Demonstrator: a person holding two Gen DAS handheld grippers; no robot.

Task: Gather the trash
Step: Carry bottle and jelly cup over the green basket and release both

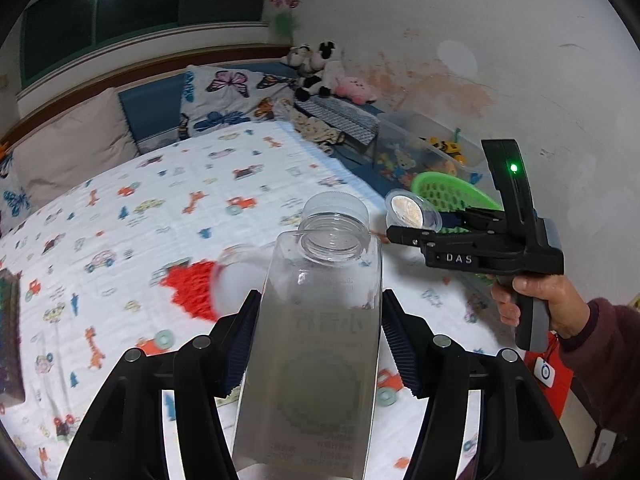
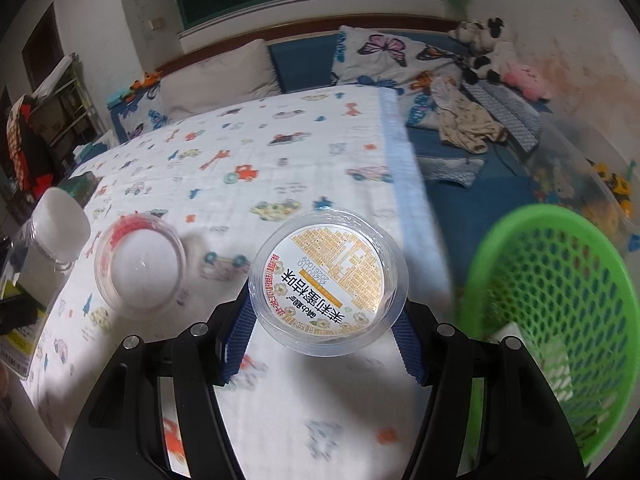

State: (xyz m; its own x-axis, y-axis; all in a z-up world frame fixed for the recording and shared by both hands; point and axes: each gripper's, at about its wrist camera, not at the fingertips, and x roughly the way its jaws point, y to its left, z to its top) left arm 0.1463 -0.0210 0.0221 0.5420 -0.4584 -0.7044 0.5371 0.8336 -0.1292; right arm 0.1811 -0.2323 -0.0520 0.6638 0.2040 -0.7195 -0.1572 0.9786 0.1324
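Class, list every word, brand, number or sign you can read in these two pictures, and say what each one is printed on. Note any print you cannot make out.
"DAS": white letters on the right gripper.
"20261009": upside-down date on the cup held by that gripper; its large upside-down Chinese characters and small gold print are too small or blurred to read.
Grey Chinese characters and fine print on the clear bottle in the left gripper: too faint to read.

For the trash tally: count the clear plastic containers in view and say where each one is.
3. A bottle clamped in the left gripper, a labelled cup clamped in the right gripper, and another cup lying on the bed. The green basket may hide more.
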